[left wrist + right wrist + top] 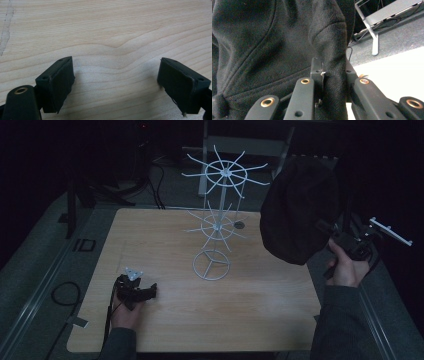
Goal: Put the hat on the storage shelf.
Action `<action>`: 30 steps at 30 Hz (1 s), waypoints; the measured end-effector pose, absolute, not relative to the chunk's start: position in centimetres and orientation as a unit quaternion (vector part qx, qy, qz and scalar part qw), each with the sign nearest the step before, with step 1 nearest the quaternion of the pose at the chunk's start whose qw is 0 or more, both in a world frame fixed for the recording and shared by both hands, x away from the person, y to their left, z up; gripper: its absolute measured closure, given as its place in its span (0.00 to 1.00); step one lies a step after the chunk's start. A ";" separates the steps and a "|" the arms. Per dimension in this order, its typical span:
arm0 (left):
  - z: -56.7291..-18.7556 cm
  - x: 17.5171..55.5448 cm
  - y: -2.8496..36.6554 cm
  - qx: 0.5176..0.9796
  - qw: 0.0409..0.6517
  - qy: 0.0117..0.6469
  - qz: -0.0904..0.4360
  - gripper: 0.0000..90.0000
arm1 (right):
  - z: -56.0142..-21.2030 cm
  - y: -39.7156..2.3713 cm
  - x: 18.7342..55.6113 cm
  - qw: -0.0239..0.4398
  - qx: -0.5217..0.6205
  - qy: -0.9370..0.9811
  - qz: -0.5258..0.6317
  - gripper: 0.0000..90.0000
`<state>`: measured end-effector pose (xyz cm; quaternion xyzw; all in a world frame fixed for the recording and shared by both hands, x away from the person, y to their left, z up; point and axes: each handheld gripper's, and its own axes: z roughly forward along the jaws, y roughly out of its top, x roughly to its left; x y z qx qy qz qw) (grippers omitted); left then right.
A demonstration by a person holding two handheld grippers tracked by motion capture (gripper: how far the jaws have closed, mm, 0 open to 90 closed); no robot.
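R gripper [334, 82] has its jaws pinched tight on a fold of the black hat [299, 212], held up off the counter [165, 320] at the right, beside the wire rack [220, 215]. L gripper [136, 291] rests on the counter, jaws wide apart, nothing in them. Prob. next: hang hat on a rack prong. Keep grip firm, approach slow, slip fabric over one prong w/o tipping rack.

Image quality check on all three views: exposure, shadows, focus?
High view: badly underexposed, the room black, the table and wire rack dim but readable. Left gripper view: bright and sharp, soft shadows under the open jaws on the wood. Right gripper view: the black hat shows its weave, but the table corner beside it is blown out white.
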<state>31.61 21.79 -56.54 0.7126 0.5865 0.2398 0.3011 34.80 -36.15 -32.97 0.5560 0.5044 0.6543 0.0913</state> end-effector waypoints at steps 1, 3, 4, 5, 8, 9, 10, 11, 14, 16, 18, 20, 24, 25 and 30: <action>-56.5 31.6 21.8 0.713 0.301 0.586 0.240 0.16 | -32.8 -36.1 34.8 0.091 0.555 0.502 0.657 0.87; -56.5 31.6 21.8 0.713 0.301 0.586 0.240 0.16 | -32.7 -36.0 34.7 0.090 0.554 0.501 0.658 0.87; -56.5 31.6 21.8 0.713 0.301 0.586 0.240 0.16 | -32.7 -36.0 34.7 0.090 0.554 0.501 0.659 0.87; -56.5 31.6 21.8 0.713 0.301 0.586 0.240 0.16 | -32.7 -36.0 34.7 0.090 0.554 0.501 0.659 0.87; -56.5 31.6 21.8 0.713 0.301 0.587 0.240 0.16 | -32.4 -35.8 34.8 0.081 0.548 0.499 0.666 0.87; -56.5 31.6 21.8 0.713 0.301 0.586 0.240 0.16 | -32.3 -35.8 34.8 0.080 0.547 0.499 0.667 0.87; -56.5 31.6 21.8 0.713 0.301 0.587 0.240 0.16 | -32.3 -35.7 34.8 0.080 0.546 0.500 0.668 0.86; -56.5 31.6 21.8 0.713 0.301 0.587 0.240 0.16 | -32.2 -35.6 34.9 0.080 0.546 0.500 0.668 0.86; -56.5 31.6 21.8 0.713 0.301 0.586 0.240 0.16 | -32.0 -35.3 35.1 0.078 0.541 0.503 0.669 0.86; -56.5 31.6 21.8 0.713 0.301 0.586 0.240 0.16 | -31.9 -35.0 35.2 0.075 0.538 0.506 0.670 0.86; -56.5 31.6 21.8 0.713 0.301 0.586 0.240 0.16 | -31.8 -34.7 35.3 0.075 0.536 0.510 0.668 0.86; -56.5 31.6 21.8 0.713 0.301 0.586 0.240 0.16 | -31.7 -34.3 35.5 0.074 0.536 0.513 0.667 0.86; -56.5 31.6 21.8 0.713 0.301 0.587 0.240 0.16 | -31.9 -33.5 36.0 0.070 0.536 0.519 0.662 0.86; -56.5 31.6 21.8 0.713 0.301 0.587 0.240 0.16 | -32.0 -33.4 36.1 0.068 0.536 0.521 0.660 0.86; -56.5 31.6 21.8 0.712 0.301 0.587 0.240 0.16 | -32.2 -32.8 36.6 0.061 0.538 0.528 0.655 0.86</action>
